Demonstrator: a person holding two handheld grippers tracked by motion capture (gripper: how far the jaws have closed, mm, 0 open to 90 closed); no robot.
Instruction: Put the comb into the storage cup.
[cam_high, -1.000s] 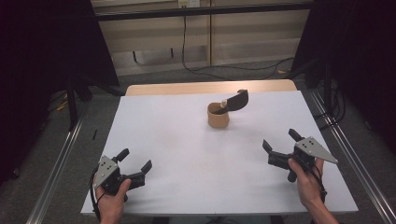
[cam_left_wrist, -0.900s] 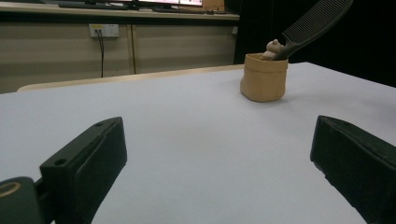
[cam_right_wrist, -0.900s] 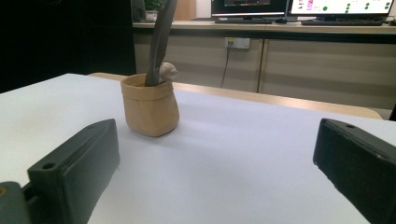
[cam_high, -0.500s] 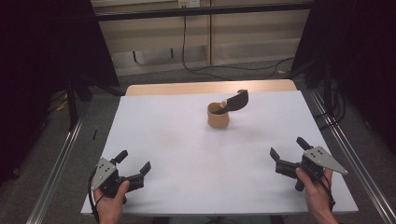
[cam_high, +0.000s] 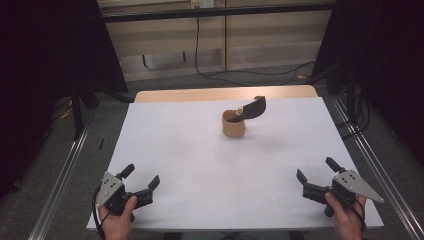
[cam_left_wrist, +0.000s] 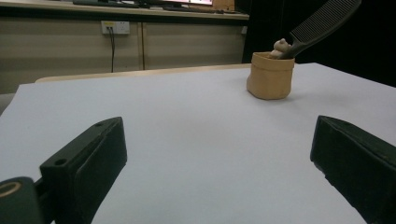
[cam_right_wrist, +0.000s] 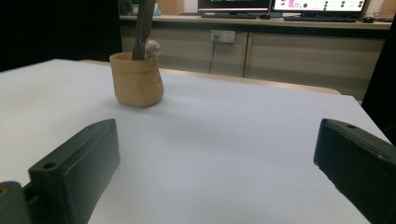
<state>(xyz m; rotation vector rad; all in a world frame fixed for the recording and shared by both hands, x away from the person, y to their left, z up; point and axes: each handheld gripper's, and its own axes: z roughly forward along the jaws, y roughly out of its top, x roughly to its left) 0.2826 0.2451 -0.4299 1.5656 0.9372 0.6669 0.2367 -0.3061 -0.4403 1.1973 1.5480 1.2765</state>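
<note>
A small tan pouch (cam_high: 233, 125) stands upright on the white table (cam_high: 200, 150), toward the back and a little right of centre. A black comb (cam_high: 253, 108) leans out of it to the right, beside a small pale object (cam_high: 239, 111). The pouch (cam_left_wrist: 271, 74) with the comb (cam_left_wrist: 322, 21) appears far ahead in the left gripper view, and the pouch (cam_right_wrist: 137, 79) with the comb (cam_right_wrist: 142, 23) in the right gripper view. My left gripper (cam_high: 141, 177) rests open at the front left corner, empty. Open and empty too, my right gripper (cam_high: 316, 169) sits at the front right corner.
A wooden tabletop edge (cam_high: 225, 94) shows behind the white sheet. Metal rails (cam_high: 60, 180) run along both sides of the table. Cables (cam_high: 260, 72) lie on the floor behind, and monitors (cam_right_wrist: 280, 5) stand on a counter far back.
My right gripper has drawn back toward the front right corner of the table and stays open. The left gripper has hardly moved. The pouch and comb are unchanged.
</note>
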